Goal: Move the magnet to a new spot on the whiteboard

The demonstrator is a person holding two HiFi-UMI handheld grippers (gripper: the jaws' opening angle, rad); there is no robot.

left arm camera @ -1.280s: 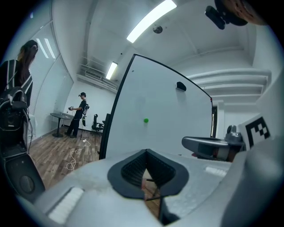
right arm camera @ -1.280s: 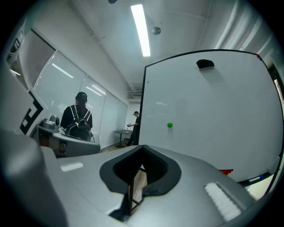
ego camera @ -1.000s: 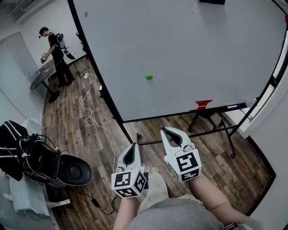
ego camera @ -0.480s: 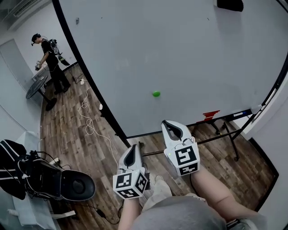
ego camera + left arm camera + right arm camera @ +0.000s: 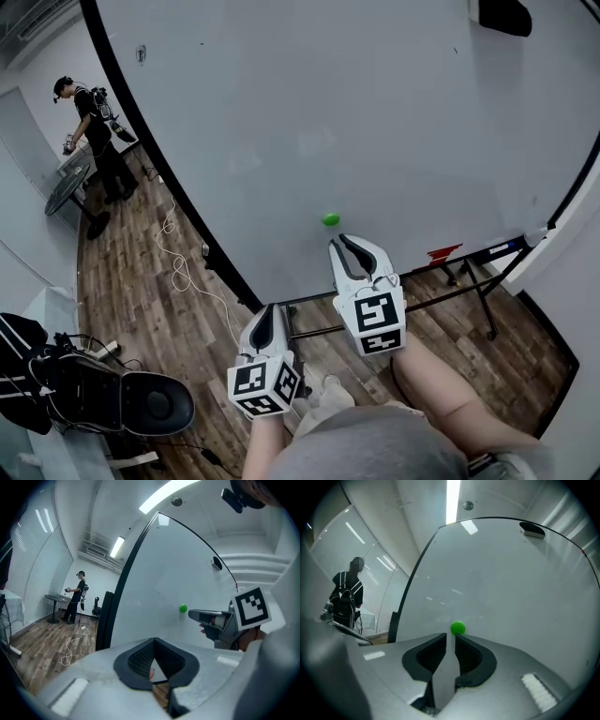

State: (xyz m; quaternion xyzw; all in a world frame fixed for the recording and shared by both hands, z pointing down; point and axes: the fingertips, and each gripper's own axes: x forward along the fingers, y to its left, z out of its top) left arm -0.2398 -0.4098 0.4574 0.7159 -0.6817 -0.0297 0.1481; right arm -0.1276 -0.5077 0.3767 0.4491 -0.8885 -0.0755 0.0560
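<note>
A small green round magnet point(image 5: 330, 219) sticks to the large whiteboard point(image 5: 375, 112). My right gripper point(image 5: 342, 240) points at it from just below, tips a short way off. In the right gripper view the magnet point(image 5: 458, 628) sits just past the fingertips of that gripper point(image 5: 450, 636). Its jaws are opening, with a narrow gap and nothing between them. My left gripper point(image 5: 266, 311) hangs lower and to the left, away from the board, jaws together and empty. The left gripper view shows the magnet point(image 5: 183, 608) with the right gripper point(image 5: 193, 615) beside it.
A person point(image 5: 89, 131) stands at a round table far left. A white cable point(image 5: 178, 267) trails over the wood floor. A black chair with a bag point(image 5: 103, 394) sits at lower left. The board's stand legs point(image 5: 469, 291) and a red item point(image 5: 442, 253) on its tray lie right.
The right gripper has moved up toward the magnet, and its jaws have parted slightly. The view has closed in on the board. The left gripper stayed low.
</note>
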